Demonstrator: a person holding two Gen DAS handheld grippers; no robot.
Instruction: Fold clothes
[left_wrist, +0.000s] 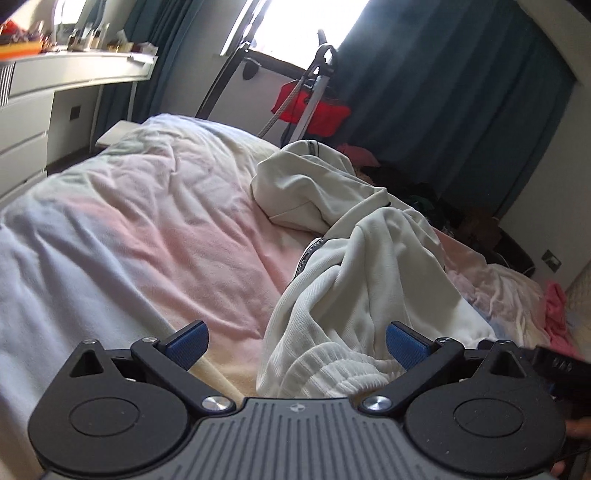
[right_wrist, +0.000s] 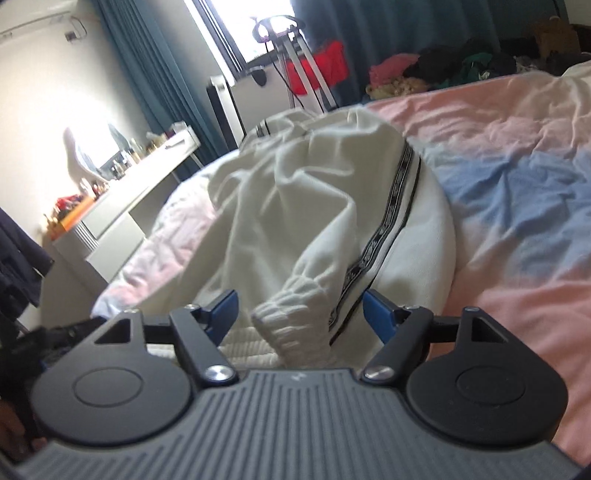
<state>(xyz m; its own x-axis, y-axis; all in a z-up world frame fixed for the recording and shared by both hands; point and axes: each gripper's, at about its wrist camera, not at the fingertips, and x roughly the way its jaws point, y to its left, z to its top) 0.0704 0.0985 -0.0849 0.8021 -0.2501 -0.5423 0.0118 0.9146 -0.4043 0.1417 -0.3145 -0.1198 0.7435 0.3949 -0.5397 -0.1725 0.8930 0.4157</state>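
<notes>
A crumpled cream-white sweatshirt with a black patterned stripe lies on a pink, blue and white duvet. In the left wrist view its ribbed hem sits low between the wide-apart blue pads of my left gripper, closer to the right pad; the jaws stand open and do not press the cloth. In the right wrist view the same sweatshirt fills the middle, stripe running down its right side. Its ribbed cuff pokes up between the pads of my right gripper, which is open, with gaps on both sides of the cuff.
A white dresser with small items stands left of the bed. A stand with a red cloth and dark teal curtains lie beyond. A pile of clothes sits at the bed's far side, the duvet spreading right.
</notes>
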